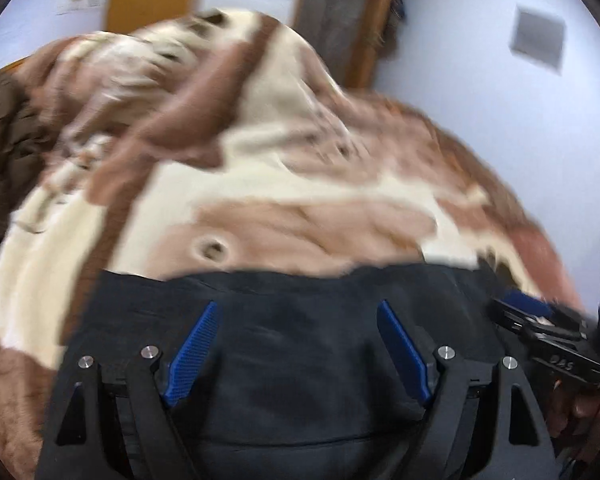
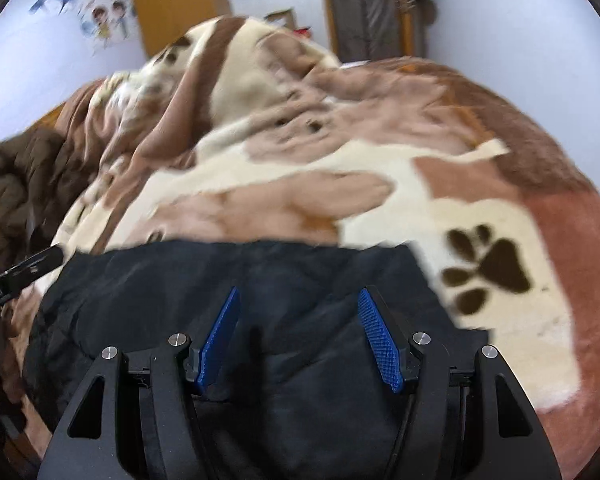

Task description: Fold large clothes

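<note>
Paw-print blanket (image 2: 480,216) covers the bed; a black garment (image 2: 260,280) lies on it, both left tongs (image 1: 298,354) and right tongs (image 2: 298,340) apart, gripping nothing.

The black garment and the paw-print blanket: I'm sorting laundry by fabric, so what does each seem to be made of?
Black garment: probably a smooth woven synthetic, matte, lightly padded, judging by soft puffy creases; blur leaves this open.
Paw-print blanket: plush fleece, likely polyester, with a fuzzy nap and soft printed edges.
</note>
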`<state>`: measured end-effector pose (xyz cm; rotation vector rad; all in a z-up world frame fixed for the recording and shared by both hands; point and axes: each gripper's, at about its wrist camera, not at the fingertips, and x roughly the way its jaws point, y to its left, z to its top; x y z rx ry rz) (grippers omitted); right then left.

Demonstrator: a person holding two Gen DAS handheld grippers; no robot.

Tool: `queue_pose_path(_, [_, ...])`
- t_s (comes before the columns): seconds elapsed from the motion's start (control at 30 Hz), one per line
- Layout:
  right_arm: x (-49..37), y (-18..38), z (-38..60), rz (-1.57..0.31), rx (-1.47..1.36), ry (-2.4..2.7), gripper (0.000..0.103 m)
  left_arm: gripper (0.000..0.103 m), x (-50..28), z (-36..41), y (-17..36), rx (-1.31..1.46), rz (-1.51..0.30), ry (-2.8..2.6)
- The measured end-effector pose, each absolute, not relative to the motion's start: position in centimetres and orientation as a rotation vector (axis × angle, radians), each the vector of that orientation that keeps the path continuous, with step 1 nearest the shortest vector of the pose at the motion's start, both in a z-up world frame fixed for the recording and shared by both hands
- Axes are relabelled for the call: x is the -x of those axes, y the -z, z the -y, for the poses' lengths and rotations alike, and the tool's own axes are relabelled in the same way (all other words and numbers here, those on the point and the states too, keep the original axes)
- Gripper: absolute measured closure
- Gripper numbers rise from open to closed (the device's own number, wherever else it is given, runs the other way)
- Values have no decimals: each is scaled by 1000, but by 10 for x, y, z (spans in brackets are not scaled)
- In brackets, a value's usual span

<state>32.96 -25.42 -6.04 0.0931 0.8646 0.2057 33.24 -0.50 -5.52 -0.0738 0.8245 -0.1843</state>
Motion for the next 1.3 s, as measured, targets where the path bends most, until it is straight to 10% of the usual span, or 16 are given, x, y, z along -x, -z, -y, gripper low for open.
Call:
queue_pose_path(0.5, [-353, 128, 247, -909, -56, -200, 41, 23, -364, 34, 130, 15, -917, 113])
queue_pose_path(1.3, [-342, 90, 257, -886, -64, -195, 41, 29, -351, 15, 87, 18, -924, 159])
